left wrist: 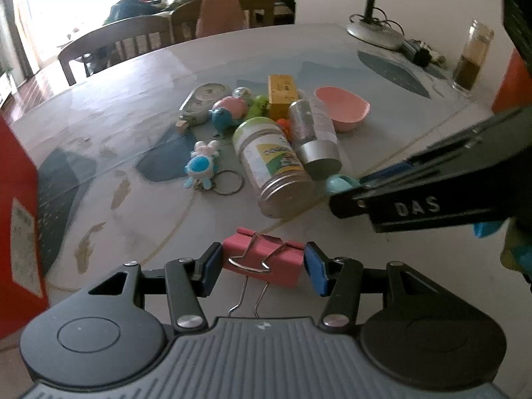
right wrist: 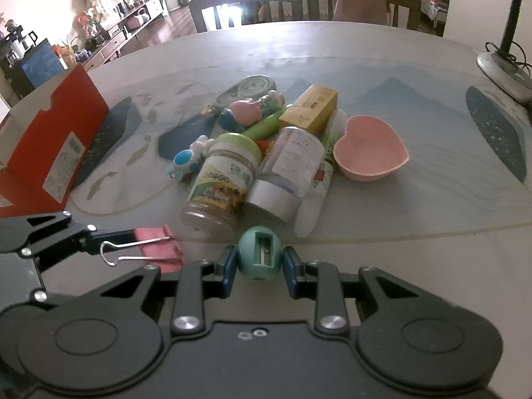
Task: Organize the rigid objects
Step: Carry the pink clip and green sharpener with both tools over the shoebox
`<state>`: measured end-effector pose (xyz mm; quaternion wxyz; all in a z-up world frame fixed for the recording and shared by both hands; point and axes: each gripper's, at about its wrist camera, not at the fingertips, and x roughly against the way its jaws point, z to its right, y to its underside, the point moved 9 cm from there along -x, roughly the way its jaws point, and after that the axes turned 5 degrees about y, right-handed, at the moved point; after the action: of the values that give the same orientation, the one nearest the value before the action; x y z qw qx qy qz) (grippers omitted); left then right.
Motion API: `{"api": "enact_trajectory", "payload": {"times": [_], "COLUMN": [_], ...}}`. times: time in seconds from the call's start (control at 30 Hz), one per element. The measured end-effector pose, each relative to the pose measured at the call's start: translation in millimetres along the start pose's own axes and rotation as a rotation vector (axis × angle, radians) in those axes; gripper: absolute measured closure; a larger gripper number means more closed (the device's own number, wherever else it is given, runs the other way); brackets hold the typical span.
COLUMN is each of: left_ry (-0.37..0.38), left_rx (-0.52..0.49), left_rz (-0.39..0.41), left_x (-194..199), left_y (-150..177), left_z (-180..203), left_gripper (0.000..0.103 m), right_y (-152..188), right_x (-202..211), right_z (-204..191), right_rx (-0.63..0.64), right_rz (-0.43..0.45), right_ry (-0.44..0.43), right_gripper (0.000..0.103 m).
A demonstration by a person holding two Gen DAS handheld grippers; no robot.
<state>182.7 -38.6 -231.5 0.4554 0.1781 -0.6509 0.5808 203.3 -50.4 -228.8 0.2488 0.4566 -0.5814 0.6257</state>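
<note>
Left gripper (left wrist: pixel 262 266) clamped on pink metal binder clip (left wrist: pixel 266 261) at near table (left wrist: pixel 415 282) edge, right gripper (right wrist: pixel 260 261) pinched on teal egg-shaped pencil sharpener (right wrist: pixel 260 259) just beside it, both in front of the jar-and-toy pile (right wrist: pixel 266 146).

Two jars (right wrist: pixel 222 179), one pink bowl (right wrist: pixel 370 156), one binder clip (left wrist: pixel 262 259), one sharpener (right wrist: pixel 260 257), one yellow box (right wrist: pixel 309 109).
</note>
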Motion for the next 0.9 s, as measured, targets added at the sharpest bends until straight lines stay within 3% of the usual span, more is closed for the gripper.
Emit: {"api": "enact_trajectory", "payload": {"times": [0.57,0.9], "left_ry": [-0.099,-0.175], "left_rx": [0.281,0.377], "left_rz": [0.133,0.193], "left_x": [91.4,149.0], "left_y": [-8.1,-1.2], "left_z": [-39.3,-59.8], "left_gripper": [0.050,0.050], "right_y": [-12.1,-19.2], "right_x": [80.7,120.1], "right_z": [-35.4,-71.5], "right_rx": [0.094,0.180], "right_rz": [0.113,0.161], "right_ry": [-0.100,-0.179], "right_gripper": [0.075,0.075]}}
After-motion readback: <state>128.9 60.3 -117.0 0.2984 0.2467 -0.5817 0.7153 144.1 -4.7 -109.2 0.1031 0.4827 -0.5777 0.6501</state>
